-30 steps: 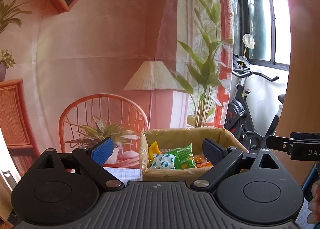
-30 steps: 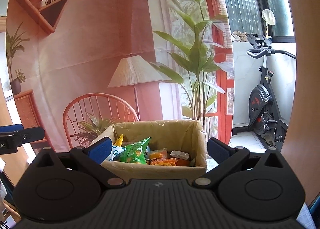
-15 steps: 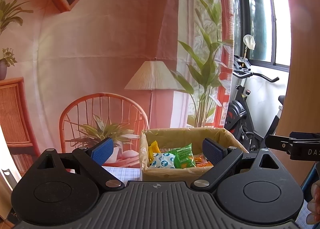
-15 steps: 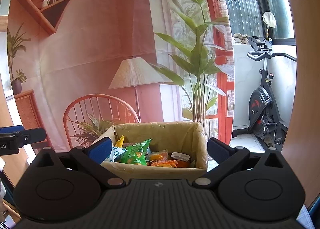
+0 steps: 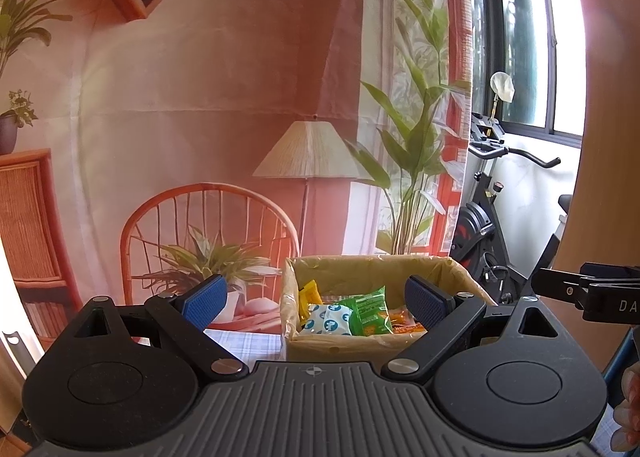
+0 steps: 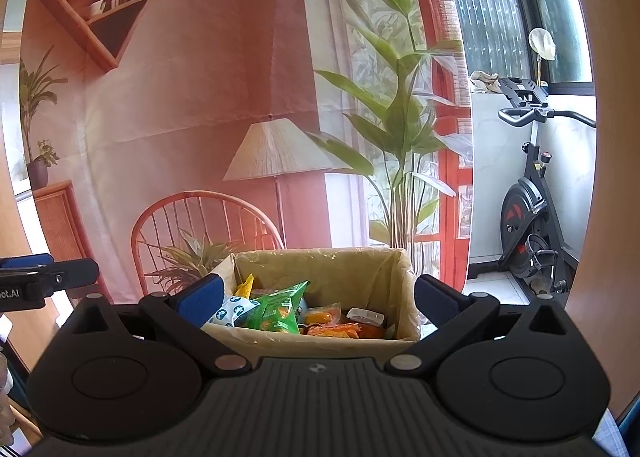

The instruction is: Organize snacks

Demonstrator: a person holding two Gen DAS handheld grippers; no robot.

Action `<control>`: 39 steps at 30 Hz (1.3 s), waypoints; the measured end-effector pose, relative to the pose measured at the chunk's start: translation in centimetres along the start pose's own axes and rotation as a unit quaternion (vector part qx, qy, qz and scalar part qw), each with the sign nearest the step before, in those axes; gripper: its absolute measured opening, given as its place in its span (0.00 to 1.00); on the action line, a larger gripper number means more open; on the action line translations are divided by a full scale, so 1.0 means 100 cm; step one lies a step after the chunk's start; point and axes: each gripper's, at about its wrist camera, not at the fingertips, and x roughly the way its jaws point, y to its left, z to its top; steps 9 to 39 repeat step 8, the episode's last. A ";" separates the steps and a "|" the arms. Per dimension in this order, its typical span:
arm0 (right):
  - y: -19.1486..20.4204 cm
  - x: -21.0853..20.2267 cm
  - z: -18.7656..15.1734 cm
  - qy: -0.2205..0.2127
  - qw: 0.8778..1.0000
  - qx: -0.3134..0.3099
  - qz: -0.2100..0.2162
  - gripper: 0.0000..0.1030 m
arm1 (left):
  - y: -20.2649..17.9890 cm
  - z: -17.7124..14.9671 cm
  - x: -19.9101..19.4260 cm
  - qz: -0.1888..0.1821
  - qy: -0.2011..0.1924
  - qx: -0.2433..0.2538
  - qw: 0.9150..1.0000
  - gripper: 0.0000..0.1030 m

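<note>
Snacks (image 5: 352, 315) sit in a cardboard box (image 5: 344, 349) ahead of both grippers, not touched by either. Left gripper (image 5: 318, 299): blue pads (image 5: 204, 299) spread wide, nothing between them; box lies beyond the gap, toward the right pad. Right gripper (image 6: 318, 299): fingers also wide apart and empty, box centered in the gap, farther out. Inside the box: a green packet (image 6: 276, 307), a white-and-blue packet (image 6: 230, 313) beside it, a yellow packet (image 6: 245, 284) behind, orange packets (image 6: 340, 329) to the right. Box has a clear plastic liner and stands on a checked tablecloth (image 5: 244, 341). Behind: printed backdrop (image 5: 208, 97) with chair and lamp; exercise bike (image 6: 532, 213) at right.
</note>
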 end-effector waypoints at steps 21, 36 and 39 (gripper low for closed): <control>0.002 0.002 0.001 0.001 1.000 -0.002 0.001 1.00 | 0.002 0.000 0.000 0.004 0.003 -0.007 1.000 0.94; 0.002 0.002 0.001 0.001 1.000 -0.002 0.001 1.00 | 0.002 0.000 0.000 0.004 0.003 -0.007 1.000 0.94; 0.002 0.002 0.001 0.001 1.000 -0.002 0.001 1.00 | 0.002 0.000 0.000 0.004 0.003 -0.007 1.000 0.94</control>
